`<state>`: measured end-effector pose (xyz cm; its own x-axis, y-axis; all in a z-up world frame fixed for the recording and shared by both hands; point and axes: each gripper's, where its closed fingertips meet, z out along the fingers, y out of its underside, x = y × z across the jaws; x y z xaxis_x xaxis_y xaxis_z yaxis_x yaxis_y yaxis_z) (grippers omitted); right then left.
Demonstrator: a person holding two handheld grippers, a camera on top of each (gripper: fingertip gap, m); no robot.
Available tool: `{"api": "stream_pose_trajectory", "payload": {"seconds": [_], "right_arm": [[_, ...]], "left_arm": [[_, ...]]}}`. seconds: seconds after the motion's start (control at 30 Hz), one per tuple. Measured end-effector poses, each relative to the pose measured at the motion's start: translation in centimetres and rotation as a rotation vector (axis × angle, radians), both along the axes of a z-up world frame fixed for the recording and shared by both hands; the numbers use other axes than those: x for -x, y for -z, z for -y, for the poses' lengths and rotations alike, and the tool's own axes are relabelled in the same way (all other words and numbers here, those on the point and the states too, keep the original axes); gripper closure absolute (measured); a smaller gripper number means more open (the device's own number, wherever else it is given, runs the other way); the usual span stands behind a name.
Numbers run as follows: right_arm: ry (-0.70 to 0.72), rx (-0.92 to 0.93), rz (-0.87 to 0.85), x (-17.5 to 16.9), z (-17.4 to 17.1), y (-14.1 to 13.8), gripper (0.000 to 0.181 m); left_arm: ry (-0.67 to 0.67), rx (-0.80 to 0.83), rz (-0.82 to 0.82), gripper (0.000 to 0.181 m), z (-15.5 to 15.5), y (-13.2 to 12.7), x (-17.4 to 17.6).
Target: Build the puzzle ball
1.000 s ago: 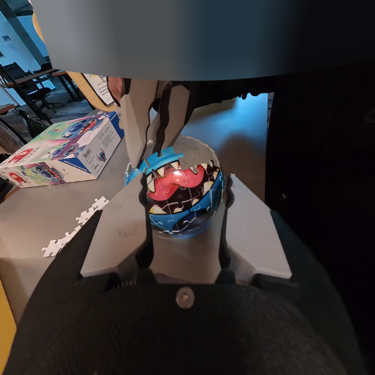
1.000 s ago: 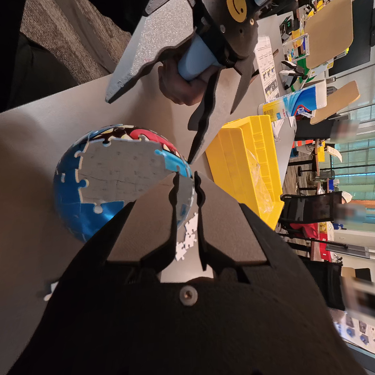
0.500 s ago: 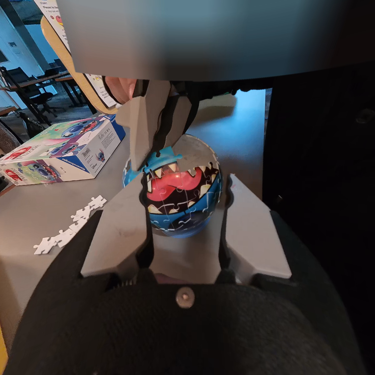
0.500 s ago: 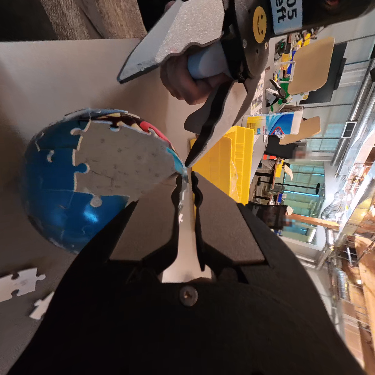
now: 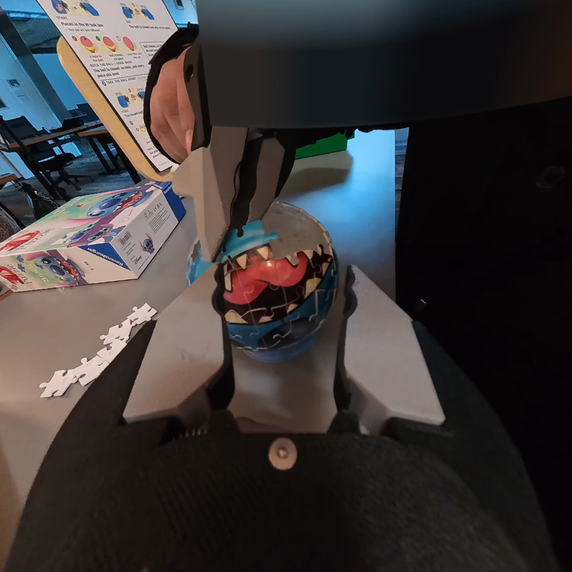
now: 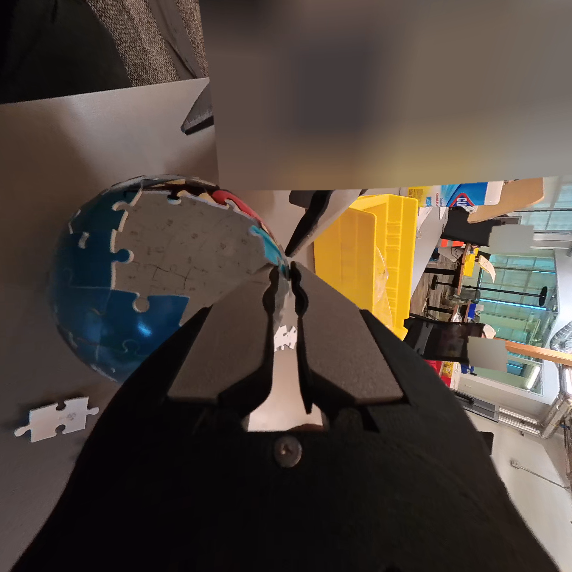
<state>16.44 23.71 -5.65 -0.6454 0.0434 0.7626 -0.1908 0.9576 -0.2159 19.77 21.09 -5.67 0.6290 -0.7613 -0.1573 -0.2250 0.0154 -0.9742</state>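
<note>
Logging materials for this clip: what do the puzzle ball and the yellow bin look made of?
Puzzle ball: probably rigid plastic; glossy highlights on the printed outside, matte grey inside through the open gap. Yellow bin: moulded plastic by its look, uniform colour, ribbed walls.

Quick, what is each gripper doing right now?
Left gripper: open around the puzzle ball.
Right gripper: shut on the light blue puzzle piece.

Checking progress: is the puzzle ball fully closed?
No, the puzzle ball has a large opening at its top showing the grey inner side of its pieces.
</note>
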Motion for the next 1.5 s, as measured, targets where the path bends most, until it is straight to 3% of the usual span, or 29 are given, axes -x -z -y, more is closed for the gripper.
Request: {"api": "stream_pose_trajectory", "payload": {"seconds": [1.27, 1.5], "right_arm": [[-0.013, 0.015, -0.063, 0.4, 0.2, 0.2, 0.179], [-0.006, -0.001, -0.076, 0.3, -0.1, 0.0, 0.171]], "left_arm": [[0.062, -0.011, 0.084, 0.109, 1.1, -1.1, 0.1], [0.04, -0.01, 0.083, 0.108, 1.3, -1.3, 0.8]]}}
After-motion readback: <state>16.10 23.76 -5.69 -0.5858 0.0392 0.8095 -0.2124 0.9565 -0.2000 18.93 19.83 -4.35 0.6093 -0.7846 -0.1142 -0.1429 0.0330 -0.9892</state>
